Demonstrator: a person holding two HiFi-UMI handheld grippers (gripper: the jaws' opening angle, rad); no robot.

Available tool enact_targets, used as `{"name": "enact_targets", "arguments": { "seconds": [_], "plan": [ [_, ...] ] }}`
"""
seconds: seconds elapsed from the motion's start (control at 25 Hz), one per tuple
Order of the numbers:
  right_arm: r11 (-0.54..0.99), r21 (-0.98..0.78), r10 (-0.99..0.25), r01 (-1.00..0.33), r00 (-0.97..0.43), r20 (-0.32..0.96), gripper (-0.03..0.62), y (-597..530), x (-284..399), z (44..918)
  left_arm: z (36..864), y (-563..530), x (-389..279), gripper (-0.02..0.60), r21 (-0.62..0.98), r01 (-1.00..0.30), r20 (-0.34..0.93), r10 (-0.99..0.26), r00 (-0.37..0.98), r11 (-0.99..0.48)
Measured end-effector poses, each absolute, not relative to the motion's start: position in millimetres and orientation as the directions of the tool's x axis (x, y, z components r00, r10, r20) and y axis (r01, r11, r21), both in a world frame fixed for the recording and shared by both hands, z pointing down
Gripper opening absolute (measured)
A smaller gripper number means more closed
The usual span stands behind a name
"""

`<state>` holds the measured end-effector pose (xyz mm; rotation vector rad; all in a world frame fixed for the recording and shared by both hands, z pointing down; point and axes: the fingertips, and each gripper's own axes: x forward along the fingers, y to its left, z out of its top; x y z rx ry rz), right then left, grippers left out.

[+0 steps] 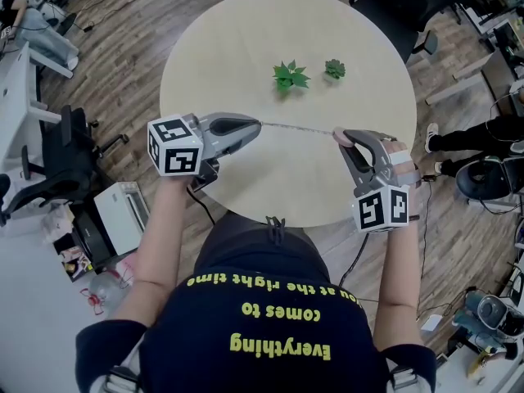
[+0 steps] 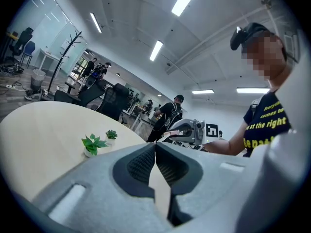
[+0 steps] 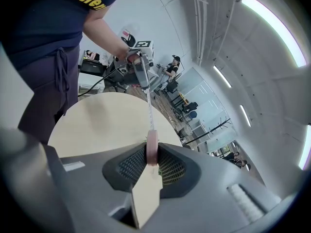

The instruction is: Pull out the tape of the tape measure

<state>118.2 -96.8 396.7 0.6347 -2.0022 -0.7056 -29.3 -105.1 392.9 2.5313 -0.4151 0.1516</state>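
A small pink tape measure [image 1: 341, 137] is pinched between the jaws of my right gripper [image 1: 345, 140], above the round table's near right part. Its thin tape [image 1: 299, 128] runs out taut to the left, to the tip of my left gripper [image 1: 257, 124], whose jaws are shut on the tape's end. In the right gripper view the pink case [image 3: 151, 148] stands on edge between the pads, and the tape [image 3: 150, 114] leads up to the left gripper [image 3: 141, 74]. The left gripper view shows its jaws [image 2: 155, 147] pressed together, with the right gripper [image 2: 188, 130] beyond.
Both grippers hover over the beige round table [image 1: 229, 47]. Two small potted plants [image 1: 290, 76] [image 1: 334, 69] stand on it, beyond the tape. Office chairs [image 1: 49, 150], desks and boxes ring the table on the wooden floor. People stand in the background [image 2: 171, 111].
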Motion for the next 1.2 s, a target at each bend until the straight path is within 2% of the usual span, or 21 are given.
{"name": "enact_targets", "arguments": {
  "seconds": [1.2],
  "plan": [
    [0.711, 0.681, -0.685, -0.176, -0.392, 0.614, 0.083, -101.3, 151.5, 420.5, 413.0, -133.4, -87.8, 0.008, 0.532, -0.492, 0.254, -0.425, 0.869, -0.689]
  ]
}}
